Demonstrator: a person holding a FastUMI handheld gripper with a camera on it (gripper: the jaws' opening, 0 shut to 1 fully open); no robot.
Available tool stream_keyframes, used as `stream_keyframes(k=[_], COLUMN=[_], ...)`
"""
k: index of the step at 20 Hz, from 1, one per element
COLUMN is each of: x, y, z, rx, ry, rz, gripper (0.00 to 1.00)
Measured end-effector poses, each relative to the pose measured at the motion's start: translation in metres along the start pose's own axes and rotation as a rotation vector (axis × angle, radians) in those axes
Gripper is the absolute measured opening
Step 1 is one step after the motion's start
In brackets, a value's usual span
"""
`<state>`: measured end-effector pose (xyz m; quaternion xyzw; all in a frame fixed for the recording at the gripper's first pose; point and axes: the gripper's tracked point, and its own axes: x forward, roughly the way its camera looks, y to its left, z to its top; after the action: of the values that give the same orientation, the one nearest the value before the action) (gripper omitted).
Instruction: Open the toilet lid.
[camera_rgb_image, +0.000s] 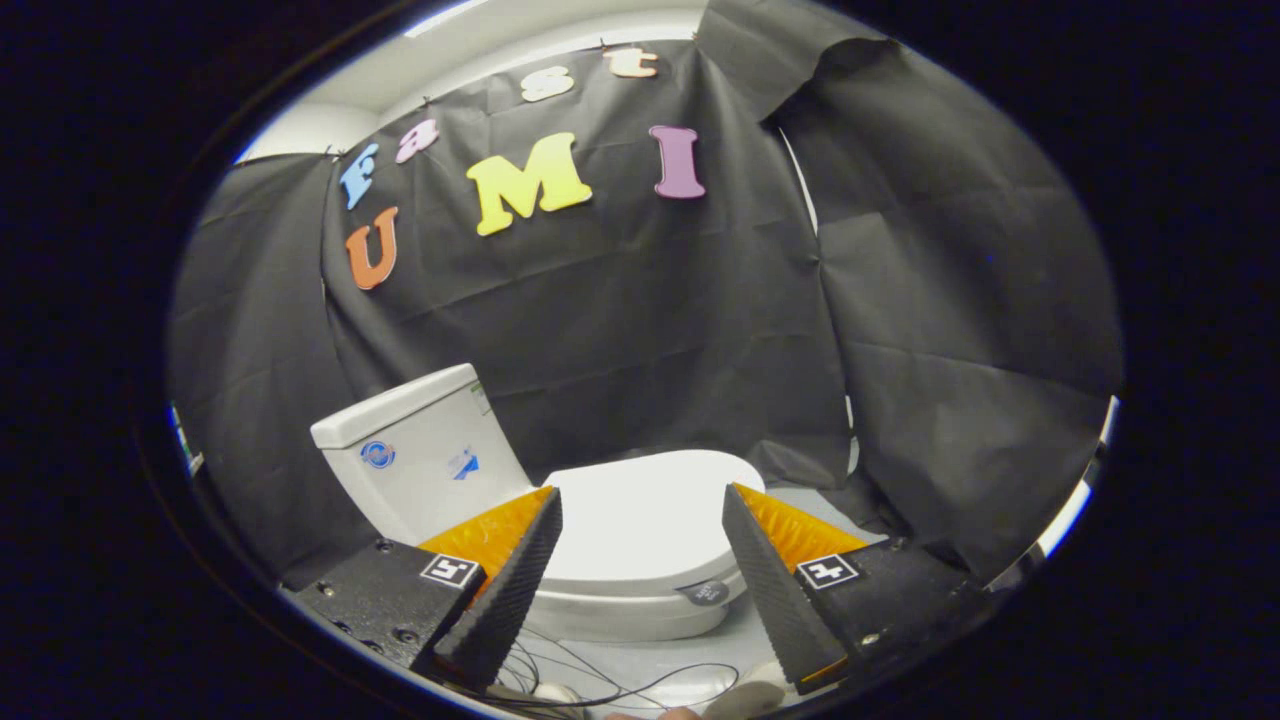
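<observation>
- Lying flat and closed on the bowl, the toilet lid (640, 520) sits just beyond the fingertips, framed between them, with the tank (420, 455) to its far left.
- Nothing of the task looks done; reaching the lid's rim, hooking it and swinging it up towards the tank remain, I judge.
- The gripper (642, 550) is spread wide, holding nothing, both fingers clear of the lid.
- Two stickers on the tank and a small dark badge (706, 592) at the seat's near edge are too small to read.
- Thin cables (600, 680) trail on the pale floor near the fingers.
</observation>
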<state>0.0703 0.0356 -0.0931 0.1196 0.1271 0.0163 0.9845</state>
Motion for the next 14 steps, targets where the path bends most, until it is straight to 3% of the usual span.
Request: stream_keyframes(k=[9,14], x=[0.054,0.085], y=[-0.026,-0.049], z=[-0.059,-0.107], rx=[0.265,0.398], ry=[0.100,0.224], rz=[-0.004,-0.039], gripper=[1.00,1.00])
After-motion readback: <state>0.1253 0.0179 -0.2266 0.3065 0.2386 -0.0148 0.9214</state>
